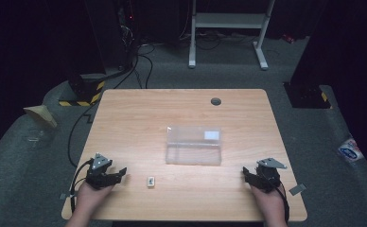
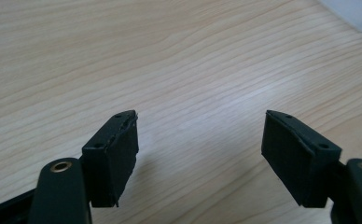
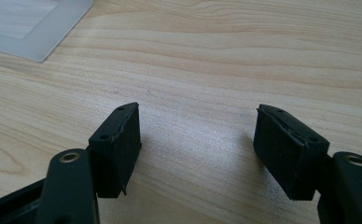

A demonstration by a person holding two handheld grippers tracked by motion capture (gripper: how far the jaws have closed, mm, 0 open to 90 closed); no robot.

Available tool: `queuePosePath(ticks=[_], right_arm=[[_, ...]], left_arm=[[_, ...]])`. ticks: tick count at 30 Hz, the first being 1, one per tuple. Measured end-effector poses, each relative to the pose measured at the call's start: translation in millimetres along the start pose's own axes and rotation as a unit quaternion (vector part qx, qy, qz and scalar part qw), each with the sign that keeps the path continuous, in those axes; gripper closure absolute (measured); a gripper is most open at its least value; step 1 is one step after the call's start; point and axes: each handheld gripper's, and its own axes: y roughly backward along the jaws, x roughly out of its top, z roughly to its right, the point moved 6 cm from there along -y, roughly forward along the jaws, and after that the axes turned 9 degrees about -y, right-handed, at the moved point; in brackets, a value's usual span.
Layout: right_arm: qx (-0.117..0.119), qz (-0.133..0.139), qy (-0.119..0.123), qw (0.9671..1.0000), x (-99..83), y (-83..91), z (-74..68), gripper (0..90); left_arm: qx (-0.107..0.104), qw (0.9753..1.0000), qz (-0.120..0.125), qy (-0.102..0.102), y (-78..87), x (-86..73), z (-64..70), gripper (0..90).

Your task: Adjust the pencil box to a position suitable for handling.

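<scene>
Resting apart on the surface (image 1: 125, 118), both grippers (image 1: 117, 176) (image 1: 248, 176) had fingers spread, empty; the small piece (image 1: 151, 181) and clear box (image 1: 194, 145) lay untouched, everything left to do.

**Around the work**

A wooden table (image 1: 125, 118) stands on grey carpet (image 1: 25, 156). A dark grommet (image 1: 215, 101) sits near the table's far edge, at 12 o'clock. Beyond it, at 12, is a white stand (image 1: 229, 21). Black cables (image 1: 144, 61) and a yellow-striped block (image 1: 84, 92) lie at 10 to 11, a cardboard scrap (image 1: 40, 115) at 9, and a plastic bag (image 1: 349, 150) at 3.
</scene>
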Motion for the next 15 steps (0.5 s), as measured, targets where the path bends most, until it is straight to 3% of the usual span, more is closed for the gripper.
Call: queuePosePath(ticks=[8, 15], right_arm=[[-0.001, 0.000, -0.001, 1.0000, 0.4, -0.5, -0.5, 31.6], [0.000, 0.000, -0.003, 1.0000, 0.5, -0.6, -1.1, 31.7]], left_arm=[[-0.030, 0.9992, 0.018, -0.017, 2.5, 13.3, 26.6, 31.0], [-0.062, 0.9967, 0.025, -0.046, 1.8, 24.5, 61.4, 33.7]])
